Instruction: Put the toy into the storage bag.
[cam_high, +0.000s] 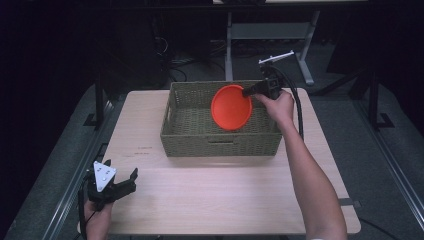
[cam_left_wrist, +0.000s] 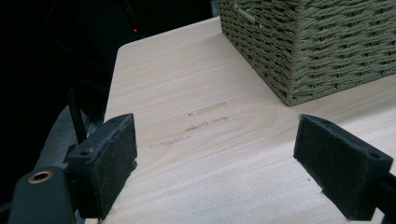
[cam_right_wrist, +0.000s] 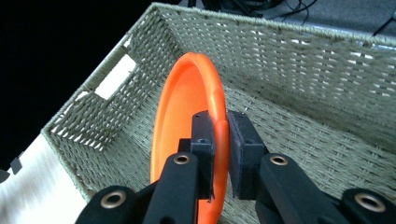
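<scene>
A person's right gripper (cam_high: 248, 92) clamps the rim of a smooth orange plastic plate (cam_high: 231, 107), its padded black jaws pinched on either side of the thin edge. The round, shallow plate is held tilted on edge above the right half of a rectangular woven basket (cam_high: 175, 120) of olive-green cord, whose ribbed walls carry cut-out handle slots. The basket sits toward the far side of a pale wood-grain table (cam_high: 225, 190) with rounded corners. At the near left corner, the left gripper (cam_high: 130, 181) hovers with its jaws spread wide and holding nothing, foam pads (cam_left_wrist: 109, 161) well apart over bare tabletop. A broad open strip of table runs between the basket's near wall and the near edge.
</scene>
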